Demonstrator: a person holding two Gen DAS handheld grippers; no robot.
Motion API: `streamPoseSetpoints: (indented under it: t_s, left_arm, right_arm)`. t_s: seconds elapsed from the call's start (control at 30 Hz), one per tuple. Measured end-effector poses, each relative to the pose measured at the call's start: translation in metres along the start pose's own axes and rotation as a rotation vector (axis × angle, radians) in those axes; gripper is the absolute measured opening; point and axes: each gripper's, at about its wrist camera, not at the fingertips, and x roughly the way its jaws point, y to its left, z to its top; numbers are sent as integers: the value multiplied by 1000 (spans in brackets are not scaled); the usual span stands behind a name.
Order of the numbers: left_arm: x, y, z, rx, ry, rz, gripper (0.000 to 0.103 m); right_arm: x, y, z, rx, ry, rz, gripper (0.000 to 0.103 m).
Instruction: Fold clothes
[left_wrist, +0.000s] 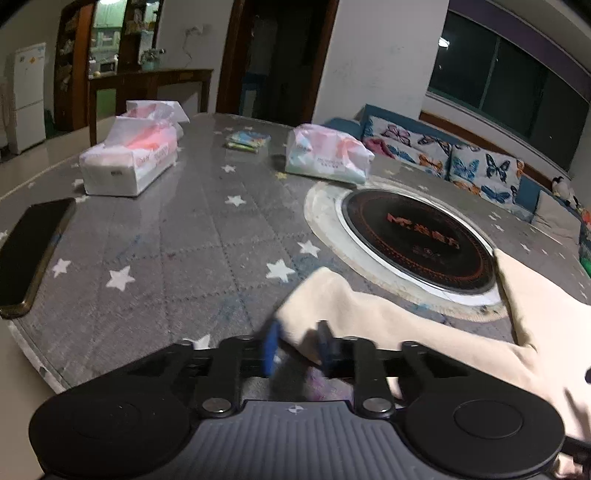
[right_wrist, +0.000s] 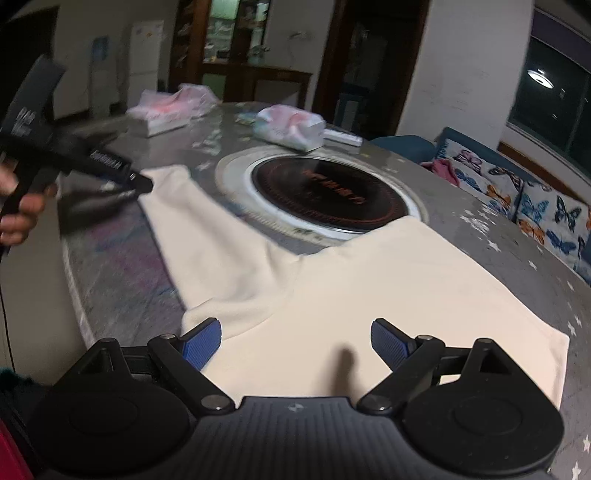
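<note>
My left gripper (left_wrist: 295, 345) pinches the cream cloth garment's (right_wrist: 332, 291) sleeve near the table edge (right_wrist: 79, 306), my right gripper (right_wrist: 295, 345) spread wide above its body, black round cooktop (right_wrist: 328, 194) beyond.

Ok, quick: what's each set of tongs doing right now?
Left tongs: shut on the sleeve of the cream garment.
Right tongs: open, holding nothing, over the garment's body.

Tissue packs (left_wrist: 129, 162) far, near tabletop (left_wrist: 166, 258) free
</note>
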Motion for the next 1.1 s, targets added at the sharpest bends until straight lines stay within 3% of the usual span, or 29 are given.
streamPoseSetpoints:
  t_s: [0.13,0.3,0.5,0.63,0.83,1.0,1.1]
  left_arm:
    - [0,4,8,-21,-17,-13,5]
    - [-13,-3,32,-13,-108,-47,5]
    - [-32,-23,58,19,-196,-130,5]
    - [-54,-51,70,75,-253,-241,5]
    - [-88,-109,72,181,-300,-447,5]
    - [-105,-164,57,279,-284,-651,5]
    - [-105,-198,39,351,-229,-776,5]
  right_arm:
    - [-5,1,2,-9,-14,-7,90]
    - [-10,-12,8,45,-44,-39,94]
    - [7,-3,-1,12,4,-19,94]
    - [0,-4,1,9,-27,-29,94]
    - [-26,-34,0,132,-70,-54,94]
    - [-53,-65,-16,233,-91,-147,94]
    - [-68,-80,-31,284,-88,-208,94]
